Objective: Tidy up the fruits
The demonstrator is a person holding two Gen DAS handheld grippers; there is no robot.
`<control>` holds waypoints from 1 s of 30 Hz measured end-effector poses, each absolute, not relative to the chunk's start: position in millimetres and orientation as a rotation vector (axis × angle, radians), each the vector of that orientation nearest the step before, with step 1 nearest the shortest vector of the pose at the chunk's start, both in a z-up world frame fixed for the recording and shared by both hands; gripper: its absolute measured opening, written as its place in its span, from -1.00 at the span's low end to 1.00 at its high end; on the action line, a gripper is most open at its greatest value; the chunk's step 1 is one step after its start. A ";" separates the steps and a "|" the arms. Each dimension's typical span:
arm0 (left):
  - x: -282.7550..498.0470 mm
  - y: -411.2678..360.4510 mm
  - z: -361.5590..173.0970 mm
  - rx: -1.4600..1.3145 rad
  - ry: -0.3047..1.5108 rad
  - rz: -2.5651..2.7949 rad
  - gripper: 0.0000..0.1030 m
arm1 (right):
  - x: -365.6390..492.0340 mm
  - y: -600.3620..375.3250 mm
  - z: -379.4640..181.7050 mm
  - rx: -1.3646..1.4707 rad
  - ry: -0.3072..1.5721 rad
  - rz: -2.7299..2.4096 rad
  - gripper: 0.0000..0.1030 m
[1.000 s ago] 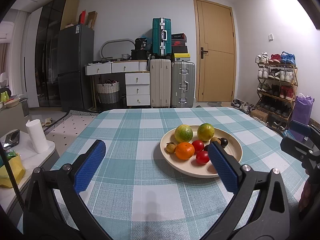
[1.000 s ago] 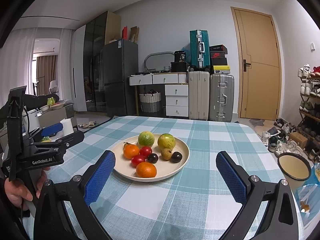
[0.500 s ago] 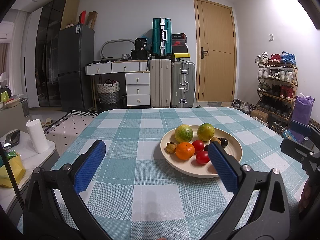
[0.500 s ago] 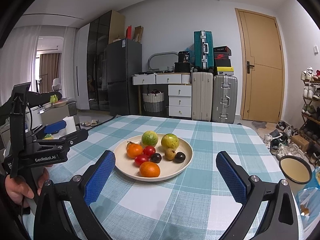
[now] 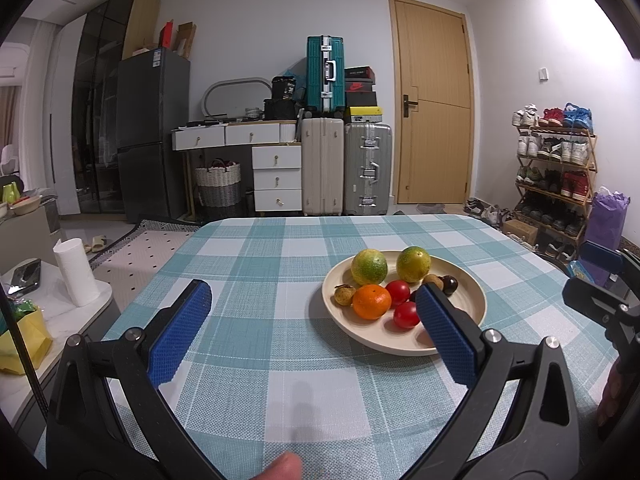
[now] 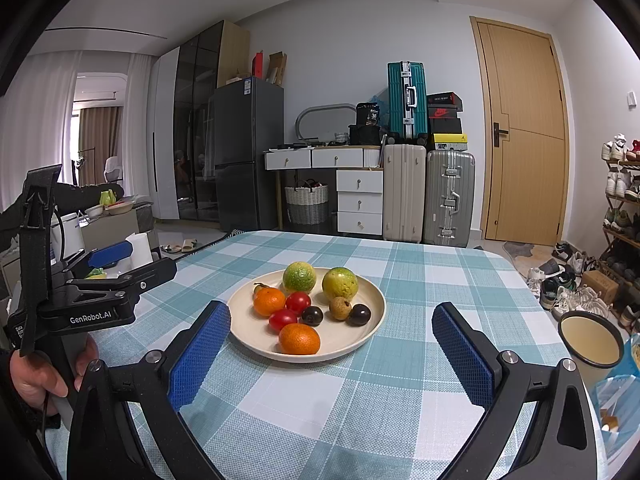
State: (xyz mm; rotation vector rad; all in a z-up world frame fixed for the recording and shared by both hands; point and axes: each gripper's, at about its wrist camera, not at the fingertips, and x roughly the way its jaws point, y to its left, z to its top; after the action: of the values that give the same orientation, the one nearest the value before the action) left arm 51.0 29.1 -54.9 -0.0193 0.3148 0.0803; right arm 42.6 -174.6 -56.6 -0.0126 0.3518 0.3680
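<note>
The left gripper (image 5: 312, 296) hovers above the checked tablecloth (image 5: 256, 264) with its blue pads spread wide and nothing between them. The right gripper (image 6: 332, 316) is likewise wide apart and empty, framing the cream plate (image 6: 370, 320) near the table's middle. On the plate lie 2 green-yellow citrus (image 6: 299, 277), 2 oranges (image 6: 299, 338), 2 red tomatoes (image 6: 298, 302), 2 dark round fruits (image 6: 358, 314) and a brown longan (image 6: 340, 307). A hand (image 6: 30, 376) grips the left handle.

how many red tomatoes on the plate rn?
2. One tomato sits mid-plate beside the left orange; the other tomato lies just in front of it, touching. None seem hidden.
</note>
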 end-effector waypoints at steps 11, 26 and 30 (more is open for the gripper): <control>51.3 30.8 -55.4 -0.021 0.313 0.088 0.98 | 42.5 -174.5 -56.9 -0.012 0.351 0.368 1.00; 51.3 30.8 -55.6 -0.021 0.313 0.087 0.98 | 42.5 -174.3 -57.2 -0.013 0.351 0.368 1.00; 51.2 30.8 -55.4 -0.021 0.313 0.087 0.98 | 42.5 -174.3 -57.2 -0.013 0.351 0.368 1.00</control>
State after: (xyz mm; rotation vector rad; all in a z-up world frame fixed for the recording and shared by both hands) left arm 51.2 30.8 -55.4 -0.0209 0.3132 0.0874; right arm 42.5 -174.3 -57.2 -0.0132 0.3512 0.3677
